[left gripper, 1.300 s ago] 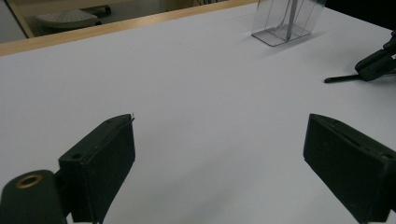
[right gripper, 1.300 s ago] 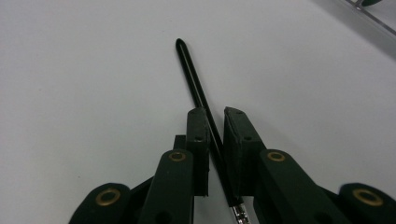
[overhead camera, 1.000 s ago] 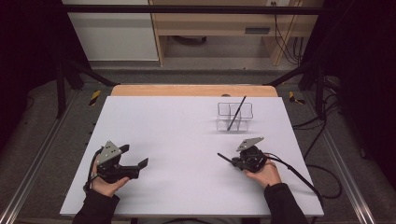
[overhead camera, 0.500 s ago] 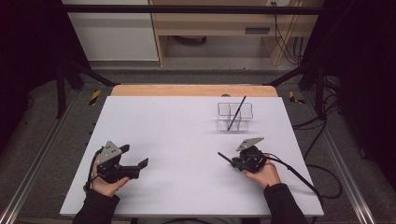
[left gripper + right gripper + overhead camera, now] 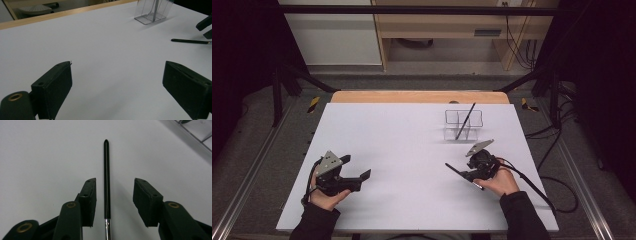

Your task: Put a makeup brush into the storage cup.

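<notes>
A black pen [image 5: 106, 177] with a silver section lies flat on the white table [image 5: 412, 145]. It sits between the jaws of my right gripper [image 5: 115, 181], whose pads stand clear of it on both sides. Those jaws have just been opening. From above, the right gripper [image 5: 458, 172] points left at the table's front right with the pen [image 5: 453, 168] poking out ahead. My left gripper [image 5: 364, 175] rests at the front left, wide open with nothing between its fingers [image 5: 53, 85]. The left gripper view catches the pen [image 5: 190, 41] at the far right.
A clear plastic holder [image 5: 463, 125] stands at the back right with another dark pen [image 5: 467, 117] leaning in it; the holder [image 5: 152, 11] also appears in the left gripper view. A wooden strip [image 5: 419, 96] runs along the table's far edge. Cables trail off the right side.
The right gripper's jaws have spread apart, letting go of the pen, which lies on the table. Both hands stay where they were.
</notes>
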`<state>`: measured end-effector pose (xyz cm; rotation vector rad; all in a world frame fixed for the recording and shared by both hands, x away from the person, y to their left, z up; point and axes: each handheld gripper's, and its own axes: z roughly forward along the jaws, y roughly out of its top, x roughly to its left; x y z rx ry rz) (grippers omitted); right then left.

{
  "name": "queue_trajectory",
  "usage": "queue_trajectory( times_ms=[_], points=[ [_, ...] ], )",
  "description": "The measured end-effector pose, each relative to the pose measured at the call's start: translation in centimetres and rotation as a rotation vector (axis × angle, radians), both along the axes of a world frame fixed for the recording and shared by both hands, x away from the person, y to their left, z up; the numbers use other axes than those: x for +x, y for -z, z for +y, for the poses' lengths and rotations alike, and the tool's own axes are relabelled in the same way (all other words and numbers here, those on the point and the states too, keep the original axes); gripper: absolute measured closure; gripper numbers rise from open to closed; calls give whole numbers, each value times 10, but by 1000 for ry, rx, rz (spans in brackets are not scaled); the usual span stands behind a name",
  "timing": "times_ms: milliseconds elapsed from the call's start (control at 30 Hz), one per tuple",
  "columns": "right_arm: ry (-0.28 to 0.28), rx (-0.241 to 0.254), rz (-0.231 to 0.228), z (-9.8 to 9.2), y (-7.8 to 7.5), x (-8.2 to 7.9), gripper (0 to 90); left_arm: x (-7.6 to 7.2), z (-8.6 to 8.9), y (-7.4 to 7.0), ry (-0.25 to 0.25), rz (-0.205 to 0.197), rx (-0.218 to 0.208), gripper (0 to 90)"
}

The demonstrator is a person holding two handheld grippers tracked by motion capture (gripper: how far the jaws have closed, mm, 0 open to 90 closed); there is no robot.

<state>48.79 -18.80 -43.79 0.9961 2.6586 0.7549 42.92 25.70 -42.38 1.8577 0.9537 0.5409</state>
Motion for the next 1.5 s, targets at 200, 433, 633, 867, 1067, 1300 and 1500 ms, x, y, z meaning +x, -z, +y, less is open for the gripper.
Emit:
queue_trajectory(
  times_ms=[200,433,633,867,1067,1300,1500],
  points=[
    [-21,-61,40,9,-4,3,541,0,0,0,1,1,0,83],
    [-43,-120,96,11,3,7,596,0,0,0,2,3,2,82],
    [-58,-135,129,14,8,8,683,1,-1,1,5,5,6,83],
    [-65,-156,147,16,12,8,759,1,-1,1,2,5,3,83],
    [-60,-161,153,16,12,8,835,1,-2,1,3,7,6,83],
    [-50,-159,160,17,12,8,840,1,-2,1,6,6,13,83],
    [-56,-151,144,15,8,7,841,1,-4,-1,17,4,19,83]
  ],
)
